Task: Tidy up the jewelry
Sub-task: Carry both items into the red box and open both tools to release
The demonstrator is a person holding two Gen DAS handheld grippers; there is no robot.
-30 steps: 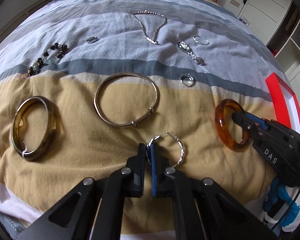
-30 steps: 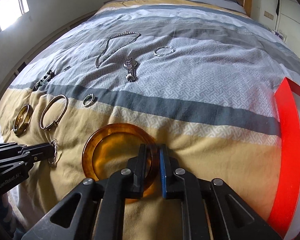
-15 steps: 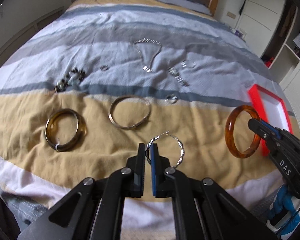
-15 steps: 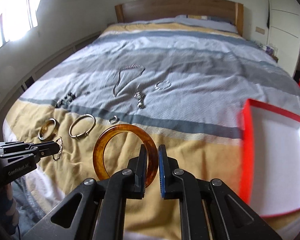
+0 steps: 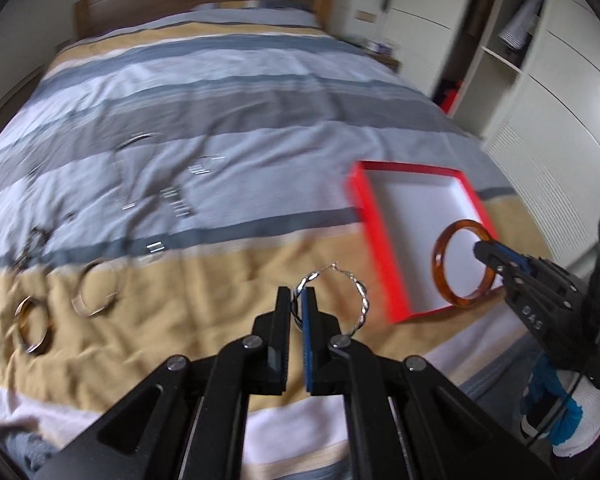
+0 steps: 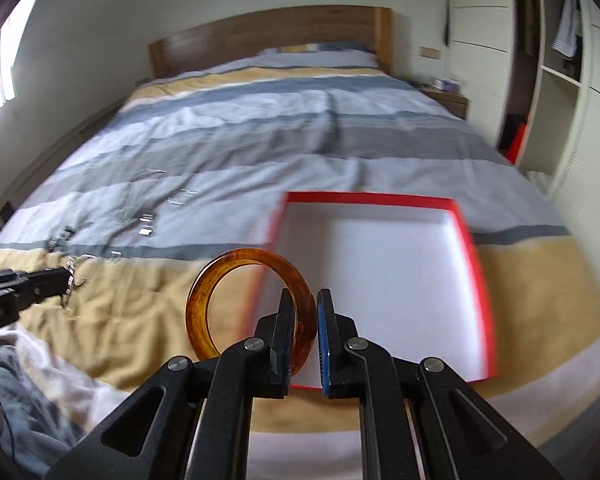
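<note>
Soft striped bedspread [image 6: 260, 148] below, and you're carrying two pieces: left gripper [image 5: 298, 300] pinches the twisted silver hoop [image 5: 358, 292], right gripper [image 6: 302, 308] clamps the amber bangle [image 6: 220, 280]. Both grips catch only an edge, so a jolt could drop either short of the red box [image 6: 476, 280].

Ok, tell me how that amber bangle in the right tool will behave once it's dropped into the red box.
The amber bangle looks rigid, keeping its round shape when pinched at one edge. Being a smooth ring, it may roll or slide on the red box floor.
</note>
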